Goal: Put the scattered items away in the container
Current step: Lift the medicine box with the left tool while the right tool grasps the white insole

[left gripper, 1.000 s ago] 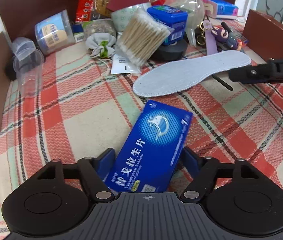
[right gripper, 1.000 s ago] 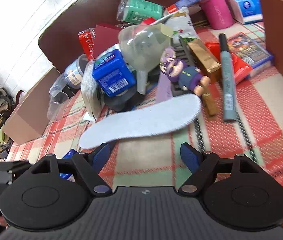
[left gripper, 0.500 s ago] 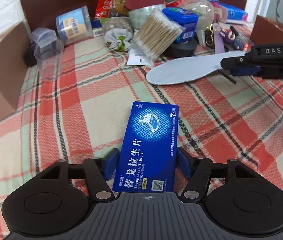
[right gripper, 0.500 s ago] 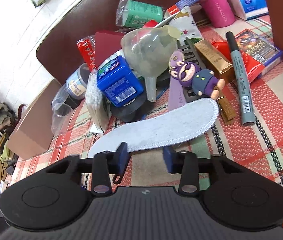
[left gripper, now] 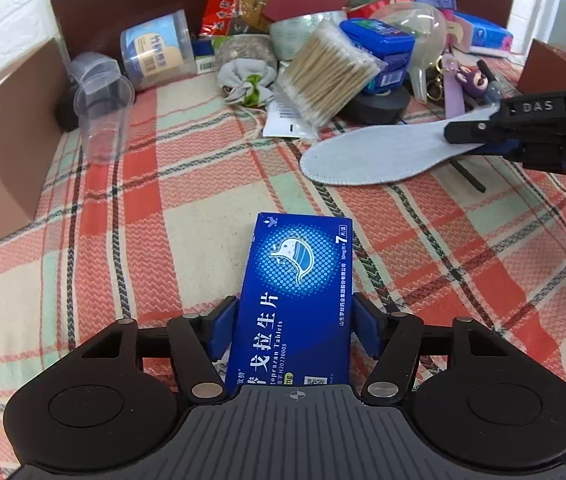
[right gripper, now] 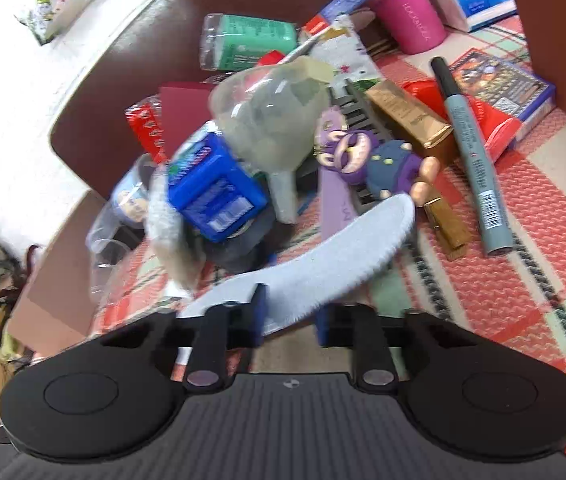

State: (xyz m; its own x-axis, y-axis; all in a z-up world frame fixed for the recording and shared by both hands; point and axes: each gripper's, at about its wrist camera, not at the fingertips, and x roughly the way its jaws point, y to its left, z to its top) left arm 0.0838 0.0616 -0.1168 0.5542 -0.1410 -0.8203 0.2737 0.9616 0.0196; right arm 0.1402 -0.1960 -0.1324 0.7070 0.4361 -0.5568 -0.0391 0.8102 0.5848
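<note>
My left gripper [left gripper: 294, 330] is shut on a blue tablet box [left gripper: 297, 292] and holds it above the plaid cloth [left gripper: 163, 220]. My right gripper [right gripper: 289, 318] is shut on a pale grey shoe insole [right gripper: 323, 264], which is lifted and bent. The insole also shows in the left wrist view [left gripper: 379, 152], with the right gripper [left gripper: 479, 136] clamped on its right end. A brown container wall [left gripper: 131, 0] stands behind the pile at the back.
A heap lies at the back: cotton swabs [left gripper: 327, 76], blue box [right gripper: 213, 192], clear funnel [right gripper: 275, 120], purple doll [right gripper: 375, 160], grey marker [right gripper: 471, 148], pink bottle [right gripper: 399, 4], clear cups [left gripper: 101, 116]. Cardboard walls stand left [left gripper: 3, 136] and right [right gripper: 563, 32].
My right gripper moved forward, closed on the insole and lifted it. My left gripper rose and turned the blue box straighter, still holding it.
</note>
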